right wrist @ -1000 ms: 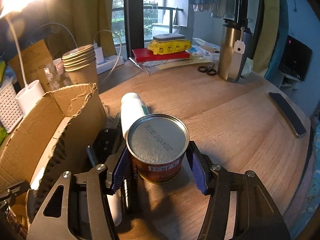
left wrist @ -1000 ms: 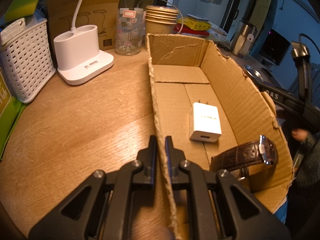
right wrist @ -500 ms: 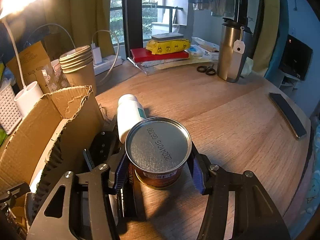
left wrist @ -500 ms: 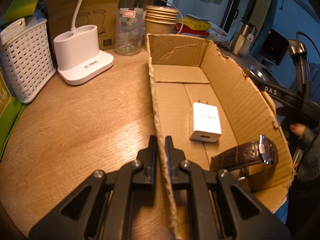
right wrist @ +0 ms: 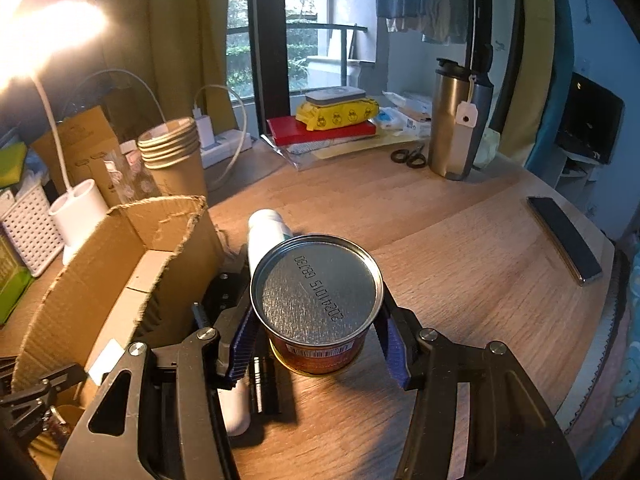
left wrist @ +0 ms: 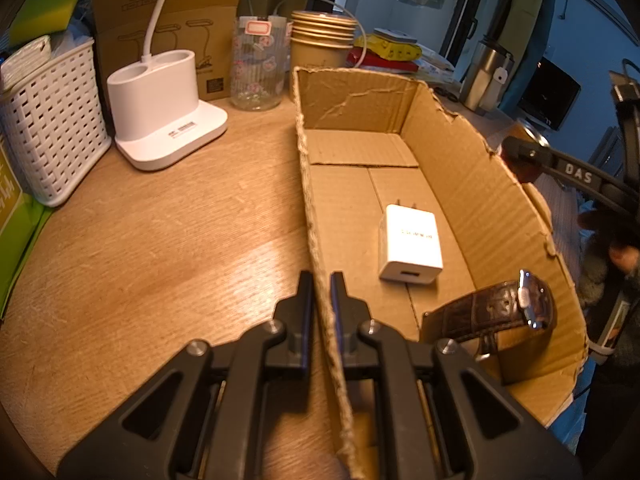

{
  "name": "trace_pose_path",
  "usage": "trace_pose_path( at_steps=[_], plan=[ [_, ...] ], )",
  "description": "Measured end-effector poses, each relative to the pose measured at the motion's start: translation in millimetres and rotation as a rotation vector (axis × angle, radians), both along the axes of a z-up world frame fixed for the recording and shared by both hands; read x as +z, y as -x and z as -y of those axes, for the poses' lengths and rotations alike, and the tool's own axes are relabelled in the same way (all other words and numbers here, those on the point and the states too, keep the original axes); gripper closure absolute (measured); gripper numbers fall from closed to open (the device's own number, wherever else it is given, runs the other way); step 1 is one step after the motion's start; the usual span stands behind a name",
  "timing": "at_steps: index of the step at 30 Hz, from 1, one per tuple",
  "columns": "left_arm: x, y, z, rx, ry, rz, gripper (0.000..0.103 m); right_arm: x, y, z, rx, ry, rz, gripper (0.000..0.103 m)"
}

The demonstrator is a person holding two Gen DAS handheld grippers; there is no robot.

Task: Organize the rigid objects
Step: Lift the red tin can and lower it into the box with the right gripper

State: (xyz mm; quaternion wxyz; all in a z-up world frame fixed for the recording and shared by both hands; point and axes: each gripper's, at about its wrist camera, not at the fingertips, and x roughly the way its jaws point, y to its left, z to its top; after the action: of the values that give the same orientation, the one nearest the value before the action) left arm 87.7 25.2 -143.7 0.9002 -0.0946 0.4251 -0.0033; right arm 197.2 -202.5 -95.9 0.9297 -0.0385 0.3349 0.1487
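Your left gripper (left wrist: 319, 292) pinches the ragged corrugated wall of the cardboard box (left wrist: 472, 184); your right gripper (right wrist: 316, 320) clamps a round tin can (right wrist: 316, 300) — ridged metal lid up — above the wood-grain surface (right wrist: 460, 248).

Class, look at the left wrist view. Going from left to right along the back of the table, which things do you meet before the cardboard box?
White lattice plastic basket → white lamp base with two round wells → clear patterned glass jar → stack of brown paper cups, standing just behind the open cardboard box.
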Motion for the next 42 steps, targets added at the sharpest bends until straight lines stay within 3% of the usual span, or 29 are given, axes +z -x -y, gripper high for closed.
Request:
trace_pose_path(
  at_steps=[16,25,29,42],
  plan=[
    [0,0,0,0.0,0.0,0.0,0.094,46,26,-24,0.079,-0.031,0.092,0.046],
    [0,0,0,0.0,0.0,0.0,0.094,64,38,-61,0.19,-0.024,0.138,0.046],
    [0,0,0,0.0,0.0,0.0,0.094,64,44,-76,0.235,-0.02,0.162,0.046],
    [0,0,0,0.0,0.001,0.0,0.094,35,27,-112,0.307,0.013,0.09,0.046]
  ],
)
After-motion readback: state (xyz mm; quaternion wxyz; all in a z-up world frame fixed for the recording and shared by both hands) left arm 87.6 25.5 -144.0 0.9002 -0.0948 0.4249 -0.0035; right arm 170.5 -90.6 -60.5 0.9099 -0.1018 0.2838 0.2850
